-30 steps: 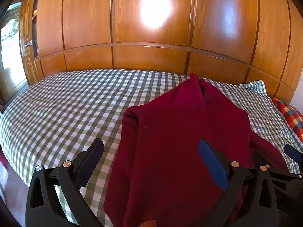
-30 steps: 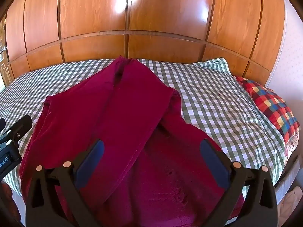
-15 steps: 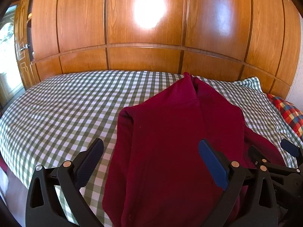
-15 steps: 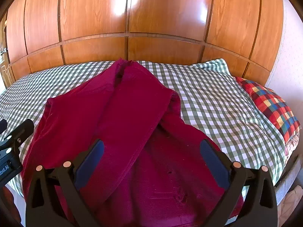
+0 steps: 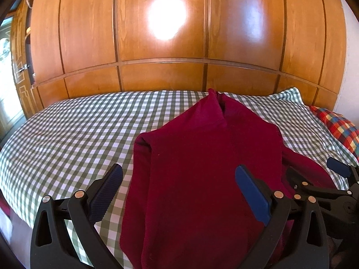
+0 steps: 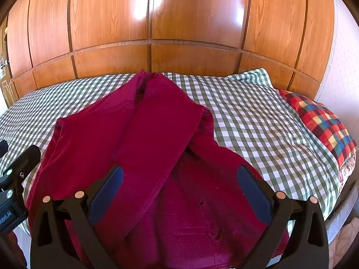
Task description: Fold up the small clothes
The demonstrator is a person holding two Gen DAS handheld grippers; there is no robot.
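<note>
Red garment (image 6: 157,134) lay on the checked bed (image 5: 67,139), near edge toward the cameras, both side panels folded inward and meeting in a point at the far end by the wooden wall (image 5: 157,44). A plaid pillow (image 6: 320,121) sat at the right.

Risks, as judged from this arrangement: the right panel lay loosely over a rumpled lower layer — a pull on the near hem could drag that panel open and undo the fold. The left panel's edge formed a thick roll; a grasp that caught only the top layer would leave the lower layers behind and skew the next fold. The cloth near the bed's edge could also slide off if tugged toward the person.

Left hand-held gripper (image 5: 179,192): jaws spread wide, nothing between them; it hovered above the garment's near left part, one finger over bare sheet, the other over cloth. Contact with the cloth could not be confirmed.

Right hand-held gripper (image 6: 179,192): jaws likewise spread wide and empty — poised over the garment's near right part, both fingers above red cloth.
</note>
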